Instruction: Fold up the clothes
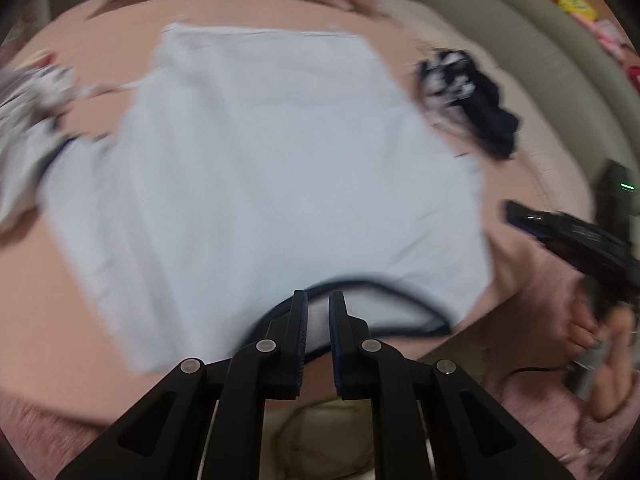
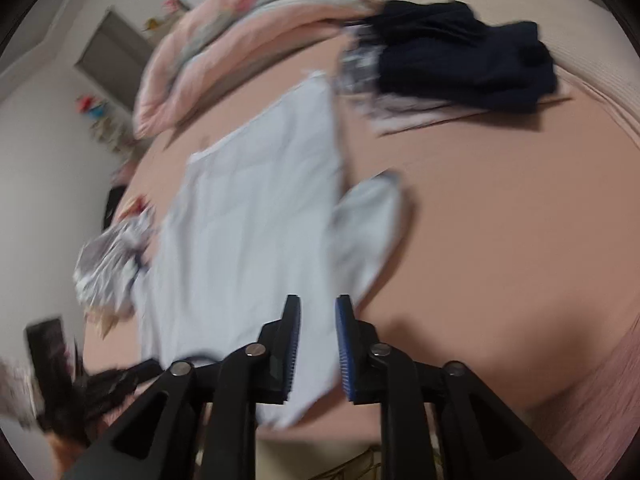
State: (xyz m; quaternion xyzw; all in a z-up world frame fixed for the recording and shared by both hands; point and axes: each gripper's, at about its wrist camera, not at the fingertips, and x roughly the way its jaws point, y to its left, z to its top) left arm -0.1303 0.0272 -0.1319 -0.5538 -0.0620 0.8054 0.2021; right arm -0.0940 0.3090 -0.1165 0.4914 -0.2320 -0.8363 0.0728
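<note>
Shirt [image 1: 260, 168]: thin pale blue cloth, matt, smooth, trimmed dark at the neck.
Bed sheet [image 2: 500, 220]: pink cloth, matt, seen smooth.
Dark clothes [image 2: 464, 60]: navy cloth, matt, crumpled.
Quilt [image 2: 248, 40]: padded pink cloth, soft.
Left gripper [image 1: 318, 300]: black matt plastic, metal pins.
Right gripper [image 2: 318, 304]: black plastic, ribbed blue pads.

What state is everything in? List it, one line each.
Light blue shirt: spread flat on the bed, one sleeve out.
Navy garment: bunched in a heap.
Patterned garment: crumpled.
Left gripper: shut, empty.
Right gripper: open, empty.
</note>
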